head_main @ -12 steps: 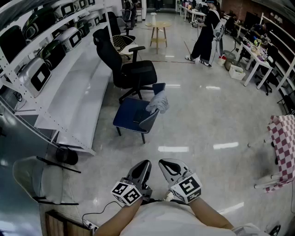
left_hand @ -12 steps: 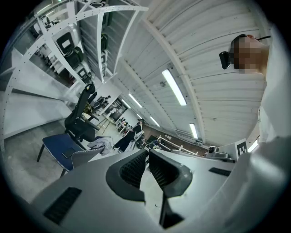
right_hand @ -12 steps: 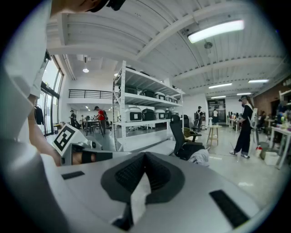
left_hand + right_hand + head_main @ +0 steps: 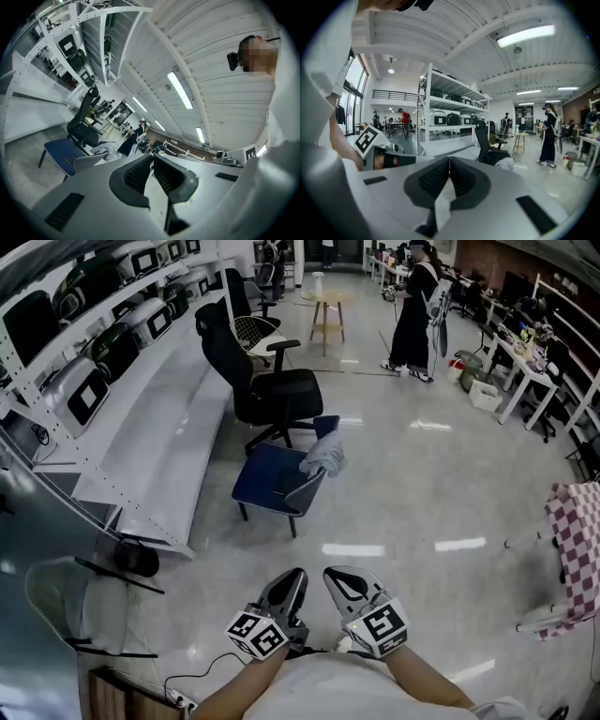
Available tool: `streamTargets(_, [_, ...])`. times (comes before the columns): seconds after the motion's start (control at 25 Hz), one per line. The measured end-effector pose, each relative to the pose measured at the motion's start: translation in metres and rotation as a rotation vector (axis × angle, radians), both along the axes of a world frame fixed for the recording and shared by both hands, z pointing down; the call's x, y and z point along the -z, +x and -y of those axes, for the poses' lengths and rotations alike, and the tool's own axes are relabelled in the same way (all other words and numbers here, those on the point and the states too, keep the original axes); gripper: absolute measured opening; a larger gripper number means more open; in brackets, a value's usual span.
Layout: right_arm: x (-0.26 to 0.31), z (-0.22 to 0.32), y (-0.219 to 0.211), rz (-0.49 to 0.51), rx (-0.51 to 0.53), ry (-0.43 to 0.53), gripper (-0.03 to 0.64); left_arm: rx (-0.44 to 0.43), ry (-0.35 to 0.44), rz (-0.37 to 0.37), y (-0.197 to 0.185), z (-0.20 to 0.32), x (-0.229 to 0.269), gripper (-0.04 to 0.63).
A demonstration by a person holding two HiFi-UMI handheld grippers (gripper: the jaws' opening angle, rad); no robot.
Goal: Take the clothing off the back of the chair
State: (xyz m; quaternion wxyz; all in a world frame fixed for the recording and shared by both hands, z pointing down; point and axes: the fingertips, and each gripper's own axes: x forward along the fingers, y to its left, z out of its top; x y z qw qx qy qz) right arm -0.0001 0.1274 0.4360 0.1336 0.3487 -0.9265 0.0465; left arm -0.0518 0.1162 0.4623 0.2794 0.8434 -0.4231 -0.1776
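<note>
Grey clothing [image 4: 323,456] is seen in the head view, draped over the back of a blue chair [image 4: 267,479] that stands well ahead of the person, just in front of a black office chair [image 4: 272,390]. At the bottom of that view the left gripper [image 4: 292,579] and the right gripper [image 4: 339,579] are held side by side close to the body, well apart from the chair, and nothing is carried by either. In the left gripper view the jaws of the left gripper [image 4: 151,158] are pressed together at their tips with nothing between them, and the clothing [image 4: 104,150] is made out far off, bunched on the chair [image 4: 63,151]. In the right gripper view the right gripper [image 4: 449,161] is likewise clenched on nothing, and the clothing [image 4: 505,163] is glimpsed beyond its body, beside the office chair [image 4: 485,140]. No part of the task is judged done, since the clothing is not yet touched. The approach to the chair, the opening of a gripper, the grasp and the lift off the back are all judged to be left.
</note>
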Motion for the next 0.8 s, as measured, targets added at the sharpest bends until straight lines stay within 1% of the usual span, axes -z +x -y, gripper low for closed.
streamTargets(0.28, [-0.004,0.000,0.004,-0.010,0.001,-0.008,0.017,-0.005,-0.021,0.002,0.005,0.001,-0.005,0.032])
streamTargets(0.68, [-0.005,-0.003,0.026,-0.013,0.004,-0.011,0.017,-0.017,-0.046,0.011,0.030,0.001,-0.009,0.032])
streamTargets(0.8, [-0.006,-0.003,0.028,-0.012,0.009,-0.009,0.017,-0.019,-0.043,0.012,0.034,0.004,-0.009,0.032])
